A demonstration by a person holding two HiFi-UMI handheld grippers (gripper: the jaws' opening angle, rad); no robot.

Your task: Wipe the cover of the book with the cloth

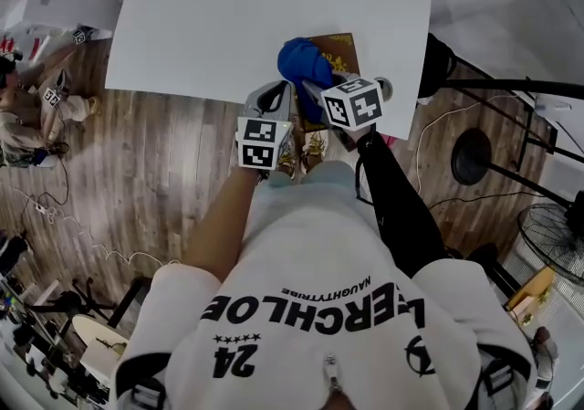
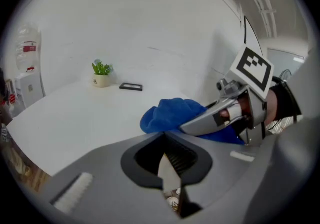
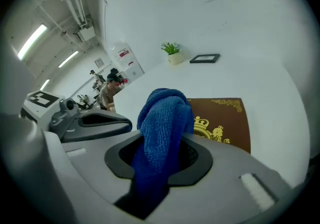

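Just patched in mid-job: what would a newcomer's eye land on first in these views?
The bright blue cloth stands out, bunched and clamped in the right gripper over the left part of the brown, gold-crested book. That book lies flat at the near edge of the white table, with the left gripper, jaws together and empty, close beside.

One book (image 3: 225, 118), one cloth (image 3: 162, 123), one plant (image 3: 173, 51).

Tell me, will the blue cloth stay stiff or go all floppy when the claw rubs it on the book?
Probably floppy: the cloth bunches and droops over the right claw that pinches it. Its fuzzy weave looks soft, so it should likely squash flat against the book rather than scratch. It seems light, since one pinch holds it up.
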